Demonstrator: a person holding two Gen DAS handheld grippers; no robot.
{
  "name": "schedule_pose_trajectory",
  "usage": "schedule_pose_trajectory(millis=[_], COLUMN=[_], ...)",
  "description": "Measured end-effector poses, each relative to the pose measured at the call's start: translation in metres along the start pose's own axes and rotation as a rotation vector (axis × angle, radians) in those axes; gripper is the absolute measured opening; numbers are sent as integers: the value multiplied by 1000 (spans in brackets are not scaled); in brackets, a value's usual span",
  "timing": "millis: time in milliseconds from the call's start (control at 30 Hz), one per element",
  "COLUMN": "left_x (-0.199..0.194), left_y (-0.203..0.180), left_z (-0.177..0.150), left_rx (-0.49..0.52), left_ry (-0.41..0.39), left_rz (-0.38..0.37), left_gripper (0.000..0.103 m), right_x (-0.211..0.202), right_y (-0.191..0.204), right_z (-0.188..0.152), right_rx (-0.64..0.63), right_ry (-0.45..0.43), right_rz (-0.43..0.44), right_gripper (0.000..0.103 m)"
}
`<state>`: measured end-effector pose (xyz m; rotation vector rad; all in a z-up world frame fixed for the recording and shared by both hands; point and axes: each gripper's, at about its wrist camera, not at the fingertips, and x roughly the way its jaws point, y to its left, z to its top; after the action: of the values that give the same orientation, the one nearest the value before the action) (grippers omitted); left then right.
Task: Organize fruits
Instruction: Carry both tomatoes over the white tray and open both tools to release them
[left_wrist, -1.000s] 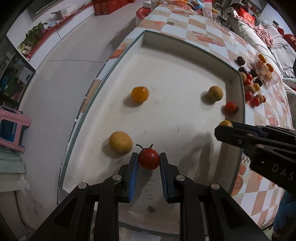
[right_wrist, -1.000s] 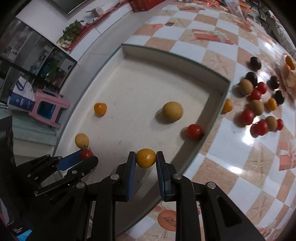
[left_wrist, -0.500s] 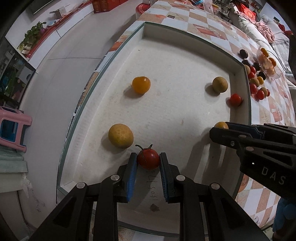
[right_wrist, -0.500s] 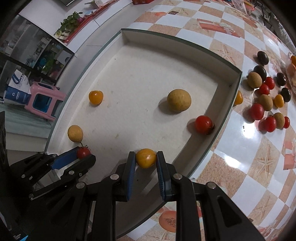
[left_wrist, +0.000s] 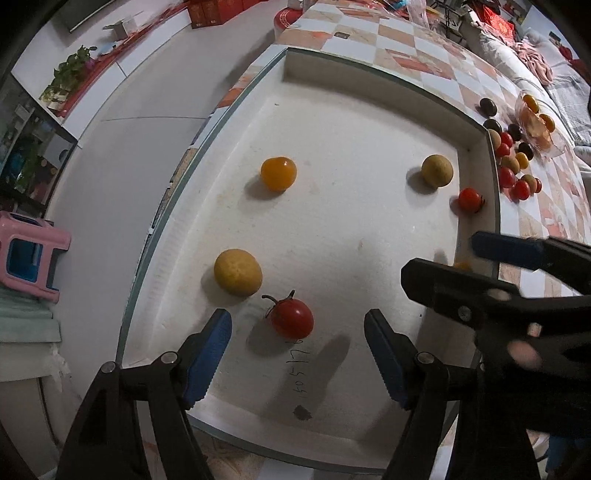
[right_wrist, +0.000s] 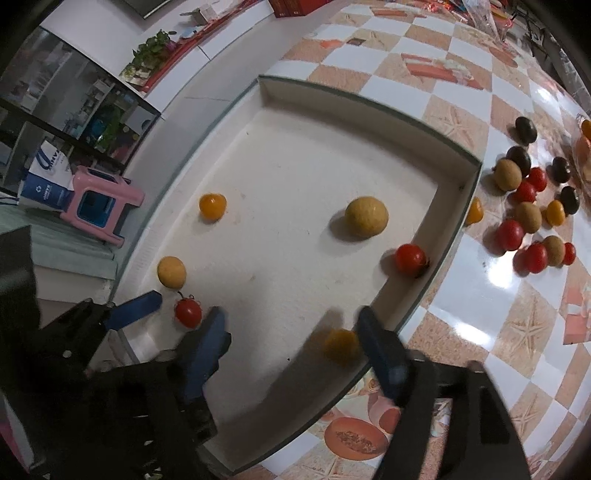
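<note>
A white tray (left_wrist: 351, 122) lies on the checkered table. My left gripper (left_wrist: 297, 347) is open, with a stemmed red tomato (left_wrist: 291, 318) lying free on the tray floor between its fingers. My right gripper (right_wrist: 291, 345) is open; a small orange tomato (right_wrist: 340, 345) lies by its right finger near the tray's front wall. In the tray also lie an orange tomato (left_wrist: 278, 173), two tan round fruits (left_wrist: 238, 272) (left_wrist: 437, 170) and another red tomato (left_wrist: 469, 199).
Several loose red, dark, tan and orange fruits (right_wrist: 524, 214) lie on the table right of the tray. A glass bowl (left_wrist: 535, 122) stands at the far right. A pink stool (right_wrist: 99, 206) stands on the floor to the left.
Both grippers have opened. The left let go of the red tomato and the right let go of the orange tomato; both fruits now lie on the tray floor.
</note>
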<state>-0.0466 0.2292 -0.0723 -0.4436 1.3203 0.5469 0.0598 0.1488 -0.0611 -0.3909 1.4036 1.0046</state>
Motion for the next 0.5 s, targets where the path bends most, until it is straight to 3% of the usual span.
schedule_pose_trajectory(millis=[233,500], left_x=[-7,-30], left_y=[-7,-39], left_z=[2,9], left_rx=[12,78], left_ry=[-7,-65], left_rz=[8,-22], left_gripper=[75,75], right_x=[-25,-59], right_y=[-5,-58], right_z=[4,-5], right_rx=[31,157], right_ry=[-80,-149], right_rz=[-37,-114], right_gripper=[91,91])
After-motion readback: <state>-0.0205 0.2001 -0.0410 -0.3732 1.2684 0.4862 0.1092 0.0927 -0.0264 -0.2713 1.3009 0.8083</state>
